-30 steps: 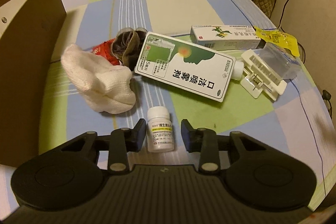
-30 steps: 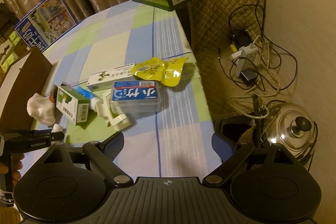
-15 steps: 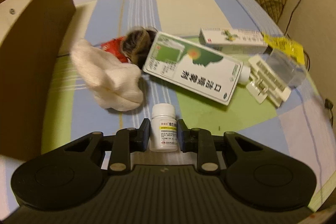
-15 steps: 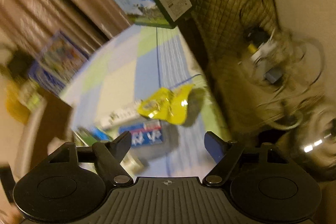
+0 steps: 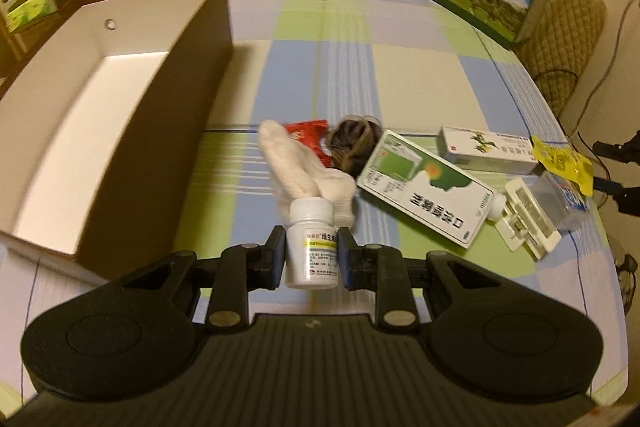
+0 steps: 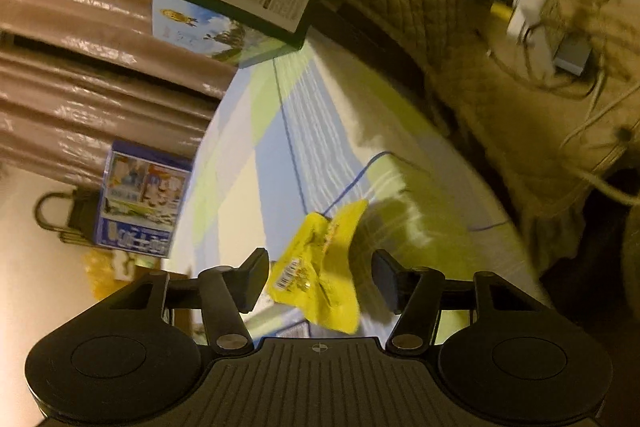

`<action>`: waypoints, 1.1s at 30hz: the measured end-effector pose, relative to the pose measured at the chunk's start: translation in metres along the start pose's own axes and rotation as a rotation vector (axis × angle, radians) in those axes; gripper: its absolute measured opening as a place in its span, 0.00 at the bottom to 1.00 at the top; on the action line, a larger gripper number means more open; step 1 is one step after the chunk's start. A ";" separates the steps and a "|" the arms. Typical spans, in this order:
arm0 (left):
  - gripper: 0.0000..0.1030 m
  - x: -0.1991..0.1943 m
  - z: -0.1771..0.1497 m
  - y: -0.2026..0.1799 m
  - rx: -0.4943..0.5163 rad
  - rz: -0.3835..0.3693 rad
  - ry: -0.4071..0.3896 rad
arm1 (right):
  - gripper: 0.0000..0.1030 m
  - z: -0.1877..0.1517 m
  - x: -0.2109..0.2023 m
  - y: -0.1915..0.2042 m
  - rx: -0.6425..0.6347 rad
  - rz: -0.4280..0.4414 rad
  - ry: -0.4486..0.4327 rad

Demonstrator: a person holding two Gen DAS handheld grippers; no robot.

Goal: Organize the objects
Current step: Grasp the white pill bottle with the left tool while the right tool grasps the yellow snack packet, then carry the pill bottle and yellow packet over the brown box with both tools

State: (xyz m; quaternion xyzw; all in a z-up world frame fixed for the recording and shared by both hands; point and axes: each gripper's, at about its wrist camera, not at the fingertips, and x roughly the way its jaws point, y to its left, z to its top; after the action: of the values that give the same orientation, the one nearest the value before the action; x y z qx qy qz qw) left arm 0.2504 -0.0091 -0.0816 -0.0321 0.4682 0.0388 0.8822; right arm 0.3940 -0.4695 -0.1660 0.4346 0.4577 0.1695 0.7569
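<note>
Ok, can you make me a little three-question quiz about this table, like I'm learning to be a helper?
1. True or false: the left gripper is clamped on the small white plastic pill bottle.
2. Which thing lies between the right gripper's fingers? A) a red packet B) the crinkly yellow foil sachet C) a white sock
3. Fill in: the open brown cardboard box with the white inside is ____ of things.

Key
1. True: both pads press its sides.
2. B; the jaws are closing around it, pads not yet on it.
3. Empty, as far as the left wrist view shows.
</note>
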 end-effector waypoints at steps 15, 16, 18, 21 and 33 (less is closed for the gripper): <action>0.22 -0.024 -0.005 0.016 -0.077 0.062 -0.025 | 0.18 0.004 0.030 0.002 0.036 0.043 0.028; 0.22 -0.026 -0.005 0.016 -0.081 0.064 -0.028 | 0.18 0.005 0.027 0.006 0.026 0.049 0.016; 0.22 -0.031 -0.005 0.017 -0.090 0.069 -0.038 | 0.18 0.005 0.019 0.019 -0.011 0.050 -0.014; 0.22 -0.041 -0.004 0.018 -0.097 0.067 -0.063 | 0.18 0.001 0.005 0.048 -0.111 0.051 -0.052; 0.22 -0.078 0.003 0.032 -0.085 0.030 -0.119 | 0.18 -0.098 -0.013 0.166 -0.464 0.055 0.035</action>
State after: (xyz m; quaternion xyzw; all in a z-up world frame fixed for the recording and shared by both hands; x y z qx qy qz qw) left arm 0.2056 0.0198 -0.0160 -0.0601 0.4134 0.0735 0.9056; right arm 0.3286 -0.3352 -0.0442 0.2582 0.4076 0.2982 0.8236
